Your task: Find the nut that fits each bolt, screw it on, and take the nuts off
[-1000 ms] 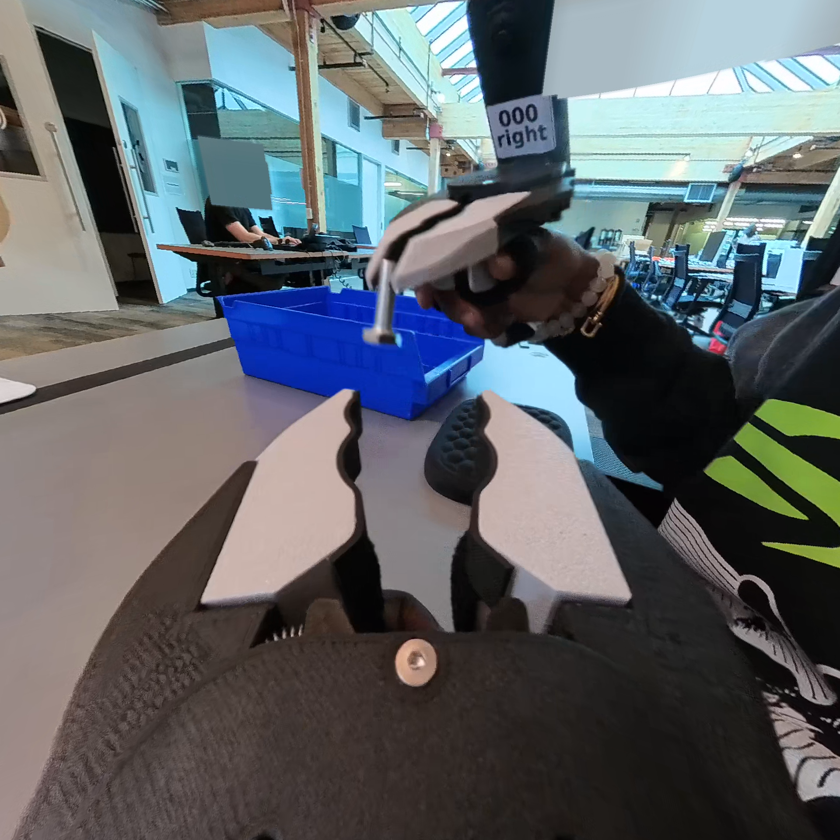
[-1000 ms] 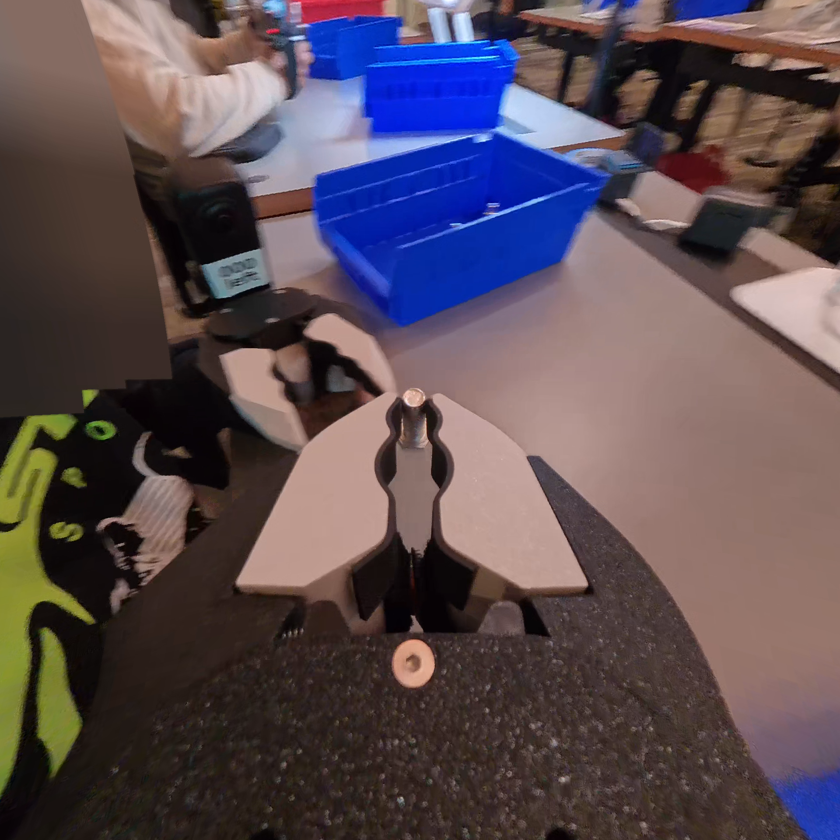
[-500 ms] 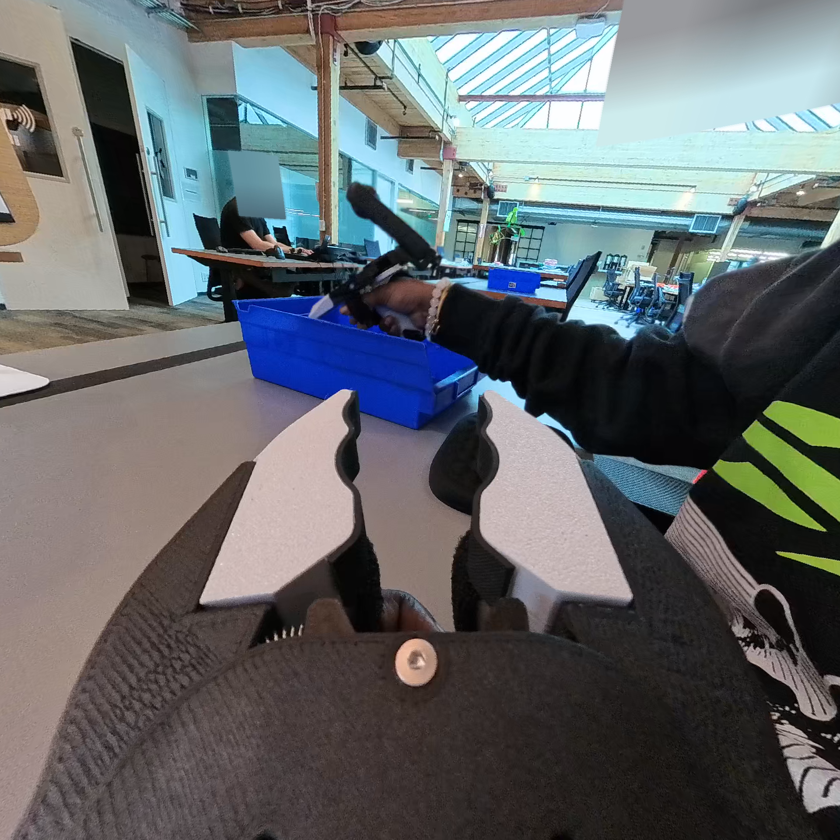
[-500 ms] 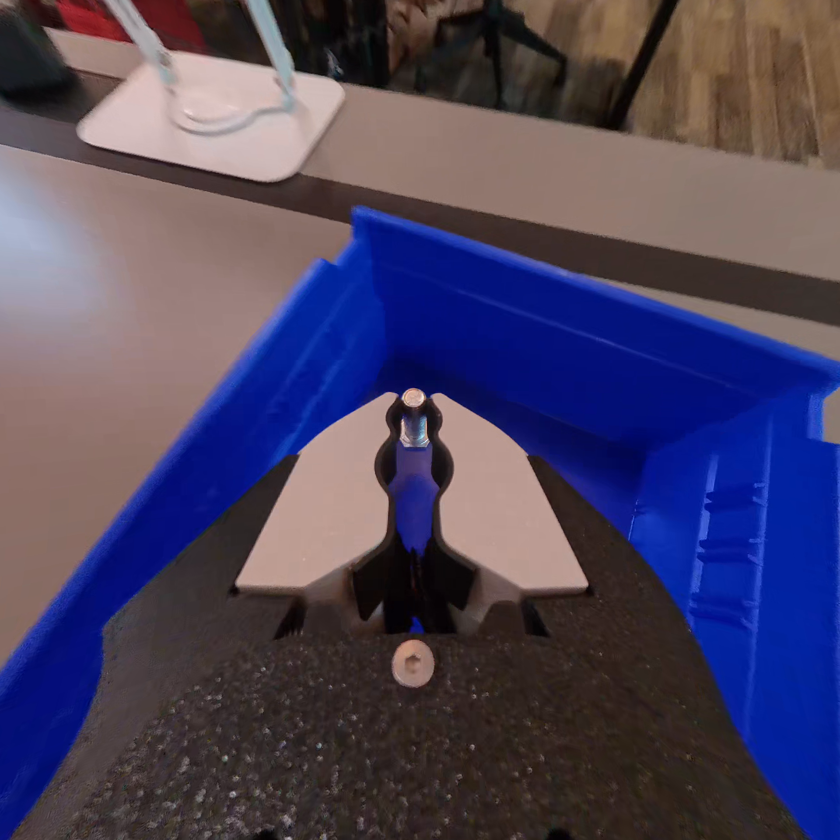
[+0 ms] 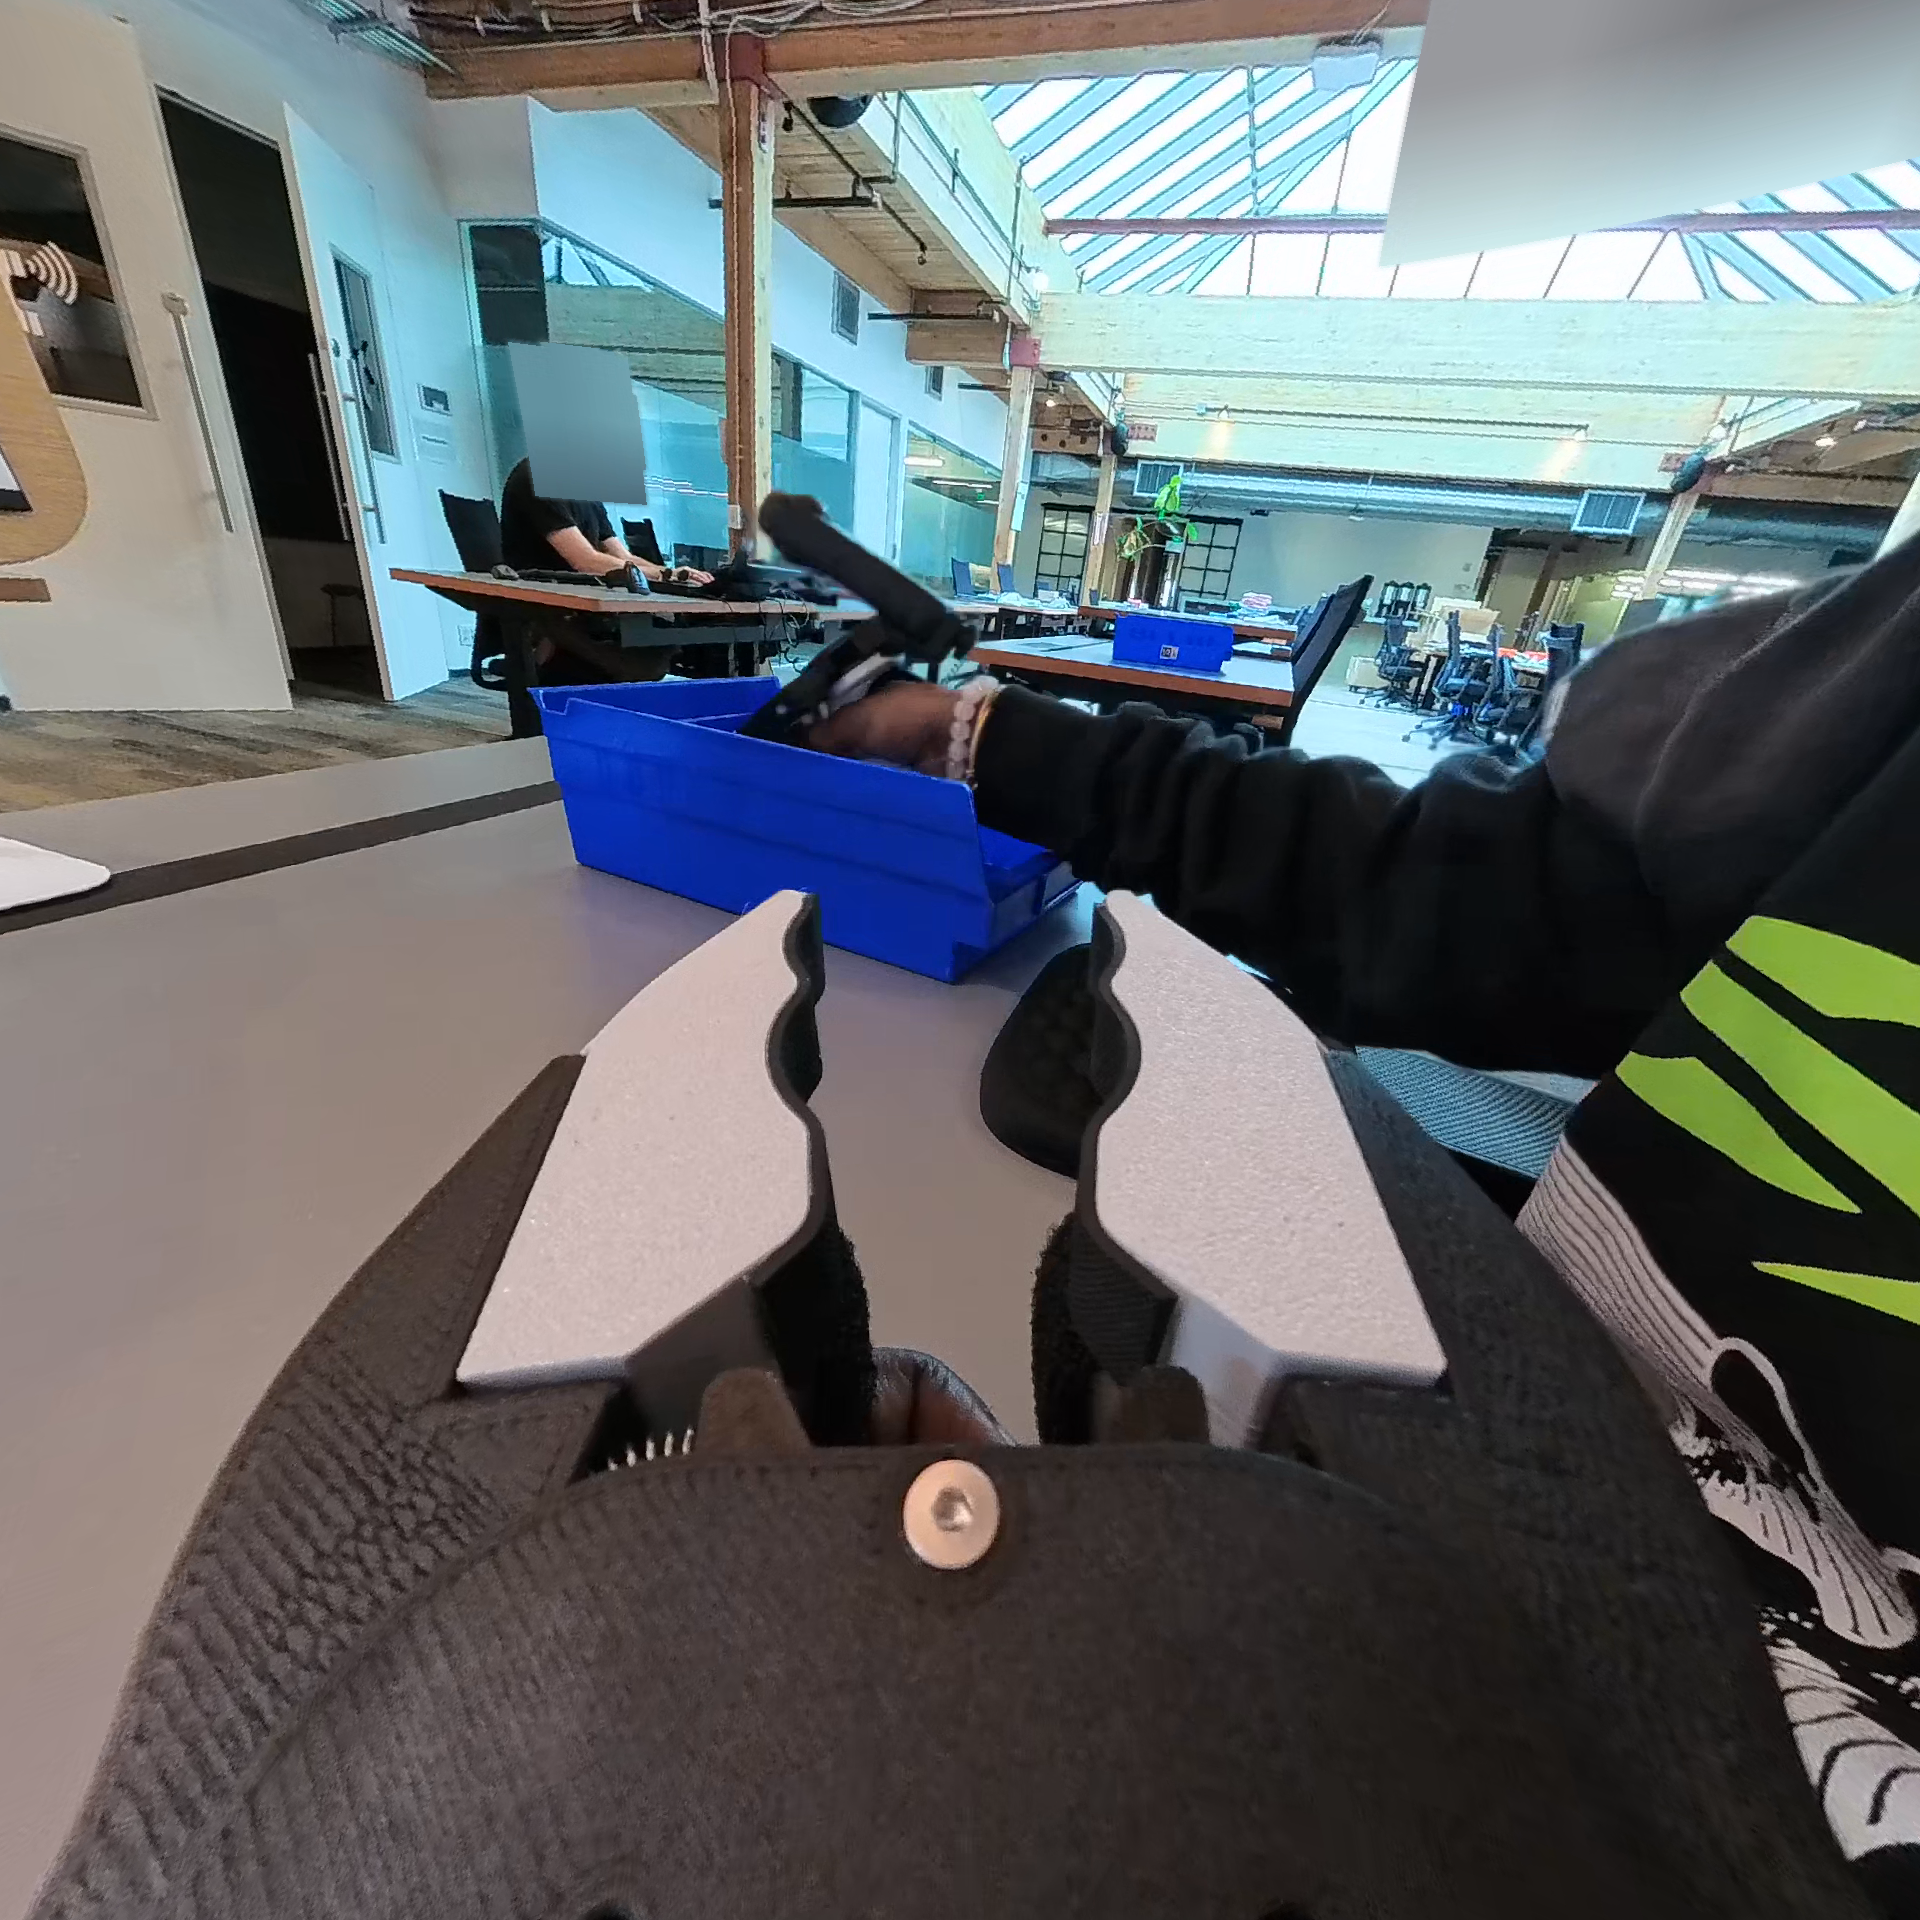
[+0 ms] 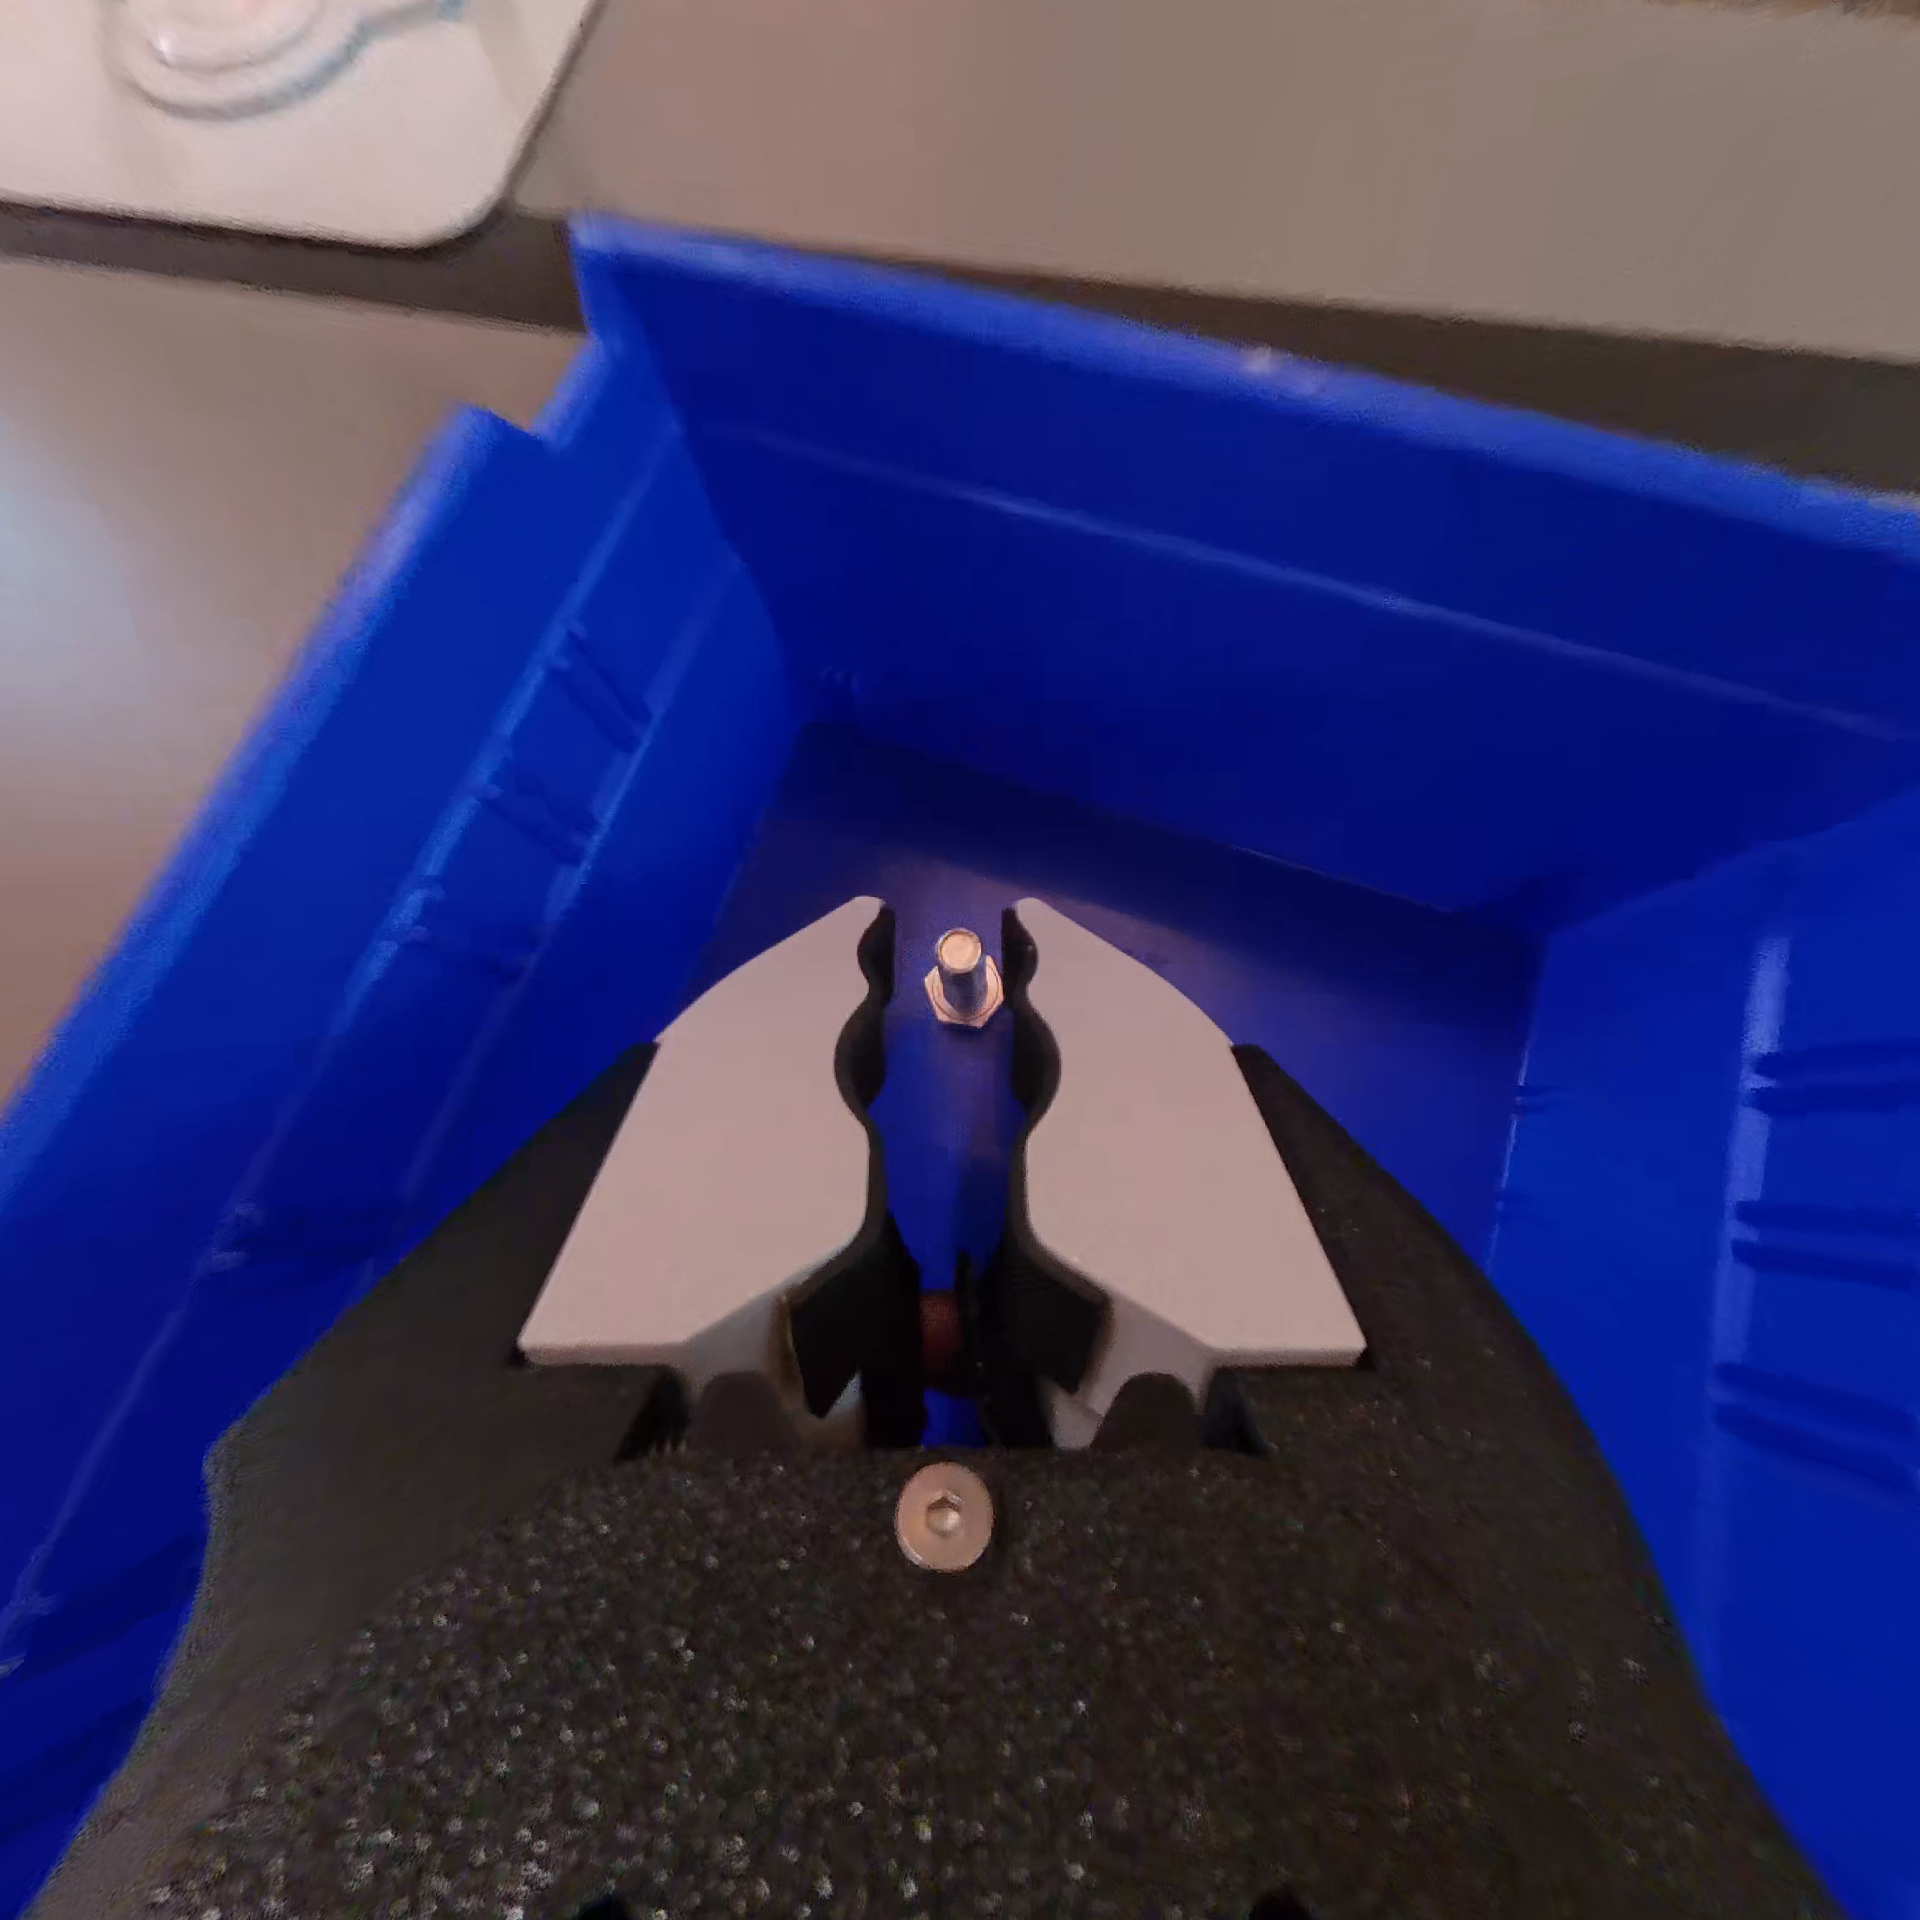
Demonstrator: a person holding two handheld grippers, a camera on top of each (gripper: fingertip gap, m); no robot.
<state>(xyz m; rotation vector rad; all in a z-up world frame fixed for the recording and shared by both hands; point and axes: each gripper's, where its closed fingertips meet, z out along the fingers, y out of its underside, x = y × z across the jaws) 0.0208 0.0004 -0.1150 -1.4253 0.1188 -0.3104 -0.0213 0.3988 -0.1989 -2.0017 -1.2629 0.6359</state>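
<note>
Right gripper [image 6: 958,914] is down inside the blue bin [image 6: 1143,582], jaws parted narrowly. A silver bolt [image 6: 962,982] stands head-down on the bin floor between the fingertips; blue floor shows on both sides of the shank, so neither pad presses on it and nothing is gripped. The bolt sits near the bin's far corner, well inside the walls. Slight blur on the bin rim, bolt itself is sharp.

Left gripper [image 5: 961,920] is wide apart with bare tabletop between the fingers, nothing in it. It sits low over the grey table [image 5: 260,1039], on the near side of the bin [image 5: 727,821] and apart from it. A black textured pad [image 5: 1039,1070] lies on the table just beside the bin's near end, partly behind the left gripper's right finger. From here the person's black sleeve [image 5: 1247,831] reaches over the bin's near wall, hand [image 5: 883,722] inside the bin. A white base plate [image 6: 260,104] lies on the table beyond the bin's far side.
</note>
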